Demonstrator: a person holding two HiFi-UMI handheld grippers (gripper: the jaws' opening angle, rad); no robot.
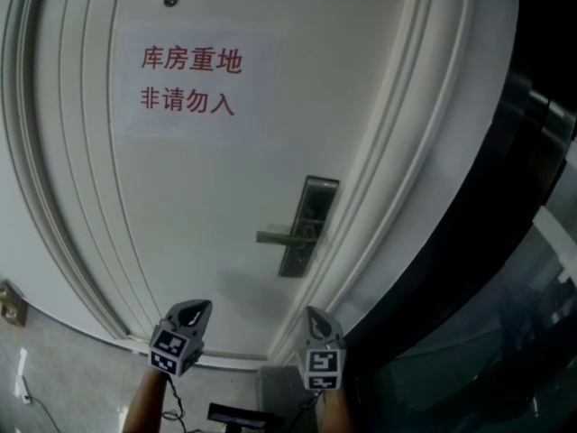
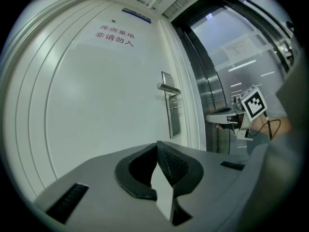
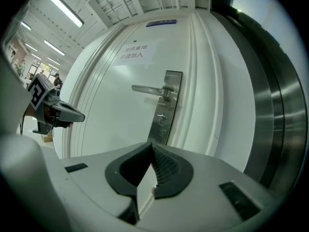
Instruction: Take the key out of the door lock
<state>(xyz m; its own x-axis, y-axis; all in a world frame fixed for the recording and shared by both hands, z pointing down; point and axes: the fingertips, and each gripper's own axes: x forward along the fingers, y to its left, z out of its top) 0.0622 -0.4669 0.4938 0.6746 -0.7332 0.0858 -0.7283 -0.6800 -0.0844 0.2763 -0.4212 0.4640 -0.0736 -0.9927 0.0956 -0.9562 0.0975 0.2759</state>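
Head view puts the white door point(image 1: 207, 197) in front of you, shut, with its paper sign point(image 1: 191, 81) high up. The metal lock plate point(image 1: 315, 197) runs along the door's right edge. The lever handle point(image 1: 281, 237) juts left from the plate, and the key point(image 3: 161, 116) sits in the plate just below it, so I judge you must come in under the lever. Your left gripper point(image 1: 200, 305) and right gripper point(image 1: 314, 312) hang low, well apart from the door. Each has its jaws pressed together on nothing. The right one lines up better with the lock.
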